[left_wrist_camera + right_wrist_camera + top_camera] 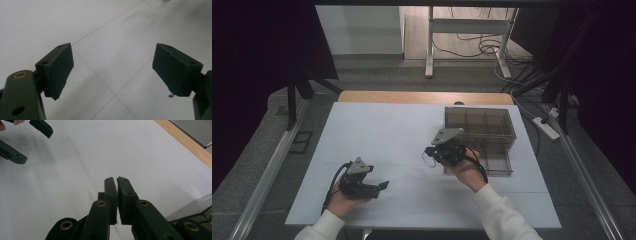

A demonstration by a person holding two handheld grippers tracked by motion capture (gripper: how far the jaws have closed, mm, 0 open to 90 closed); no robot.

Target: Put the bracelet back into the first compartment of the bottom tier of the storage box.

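On the white counter, the left gripper is resting wide open and empty, with bare room ahead. The right gripper is hovering closed, holding nothing, beside the compartment box near the right edge.

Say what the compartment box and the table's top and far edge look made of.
Box: likely smoky clear plastic, glossy; its dividers show through the walls. Table top: matte white sheets, perhaps paper or laminate, with thin seams. Far edge: light wood, or a wood-look board.
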